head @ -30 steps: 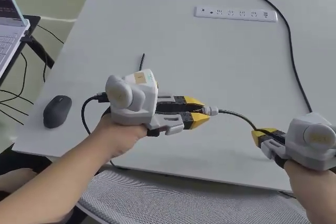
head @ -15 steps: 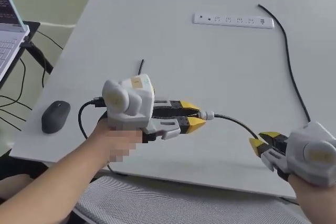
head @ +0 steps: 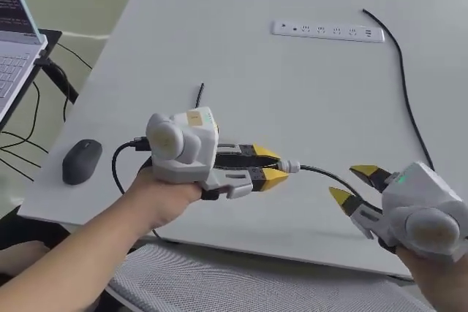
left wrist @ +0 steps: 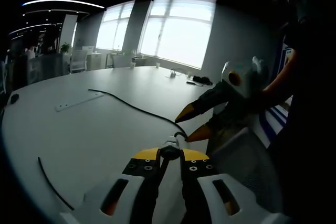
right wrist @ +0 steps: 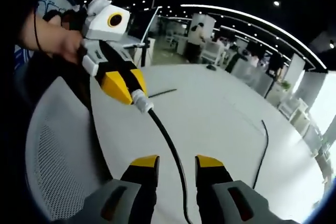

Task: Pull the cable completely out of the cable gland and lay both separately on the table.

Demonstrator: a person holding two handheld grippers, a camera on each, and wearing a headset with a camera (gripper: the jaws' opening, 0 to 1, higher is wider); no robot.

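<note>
Over white table [head: 292, 93], left gripper [head: 276, 164] pinches cable gland [head: 289, 166]; cable [head: 322, 172] passes between spread jaws of right gripper [head: 347, 182].

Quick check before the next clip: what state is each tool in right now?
Left tool: shut on the cable gland.
Right tool: open, with the cable running unclamped between its jaws.

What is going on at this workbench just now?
A person holds a gripper in each hand above a white table. The left gripper is shut on a cable gland, with the cable running out of it. The right gripper is open, its jaws either side of that cable. The cable is not yet out.
</note>
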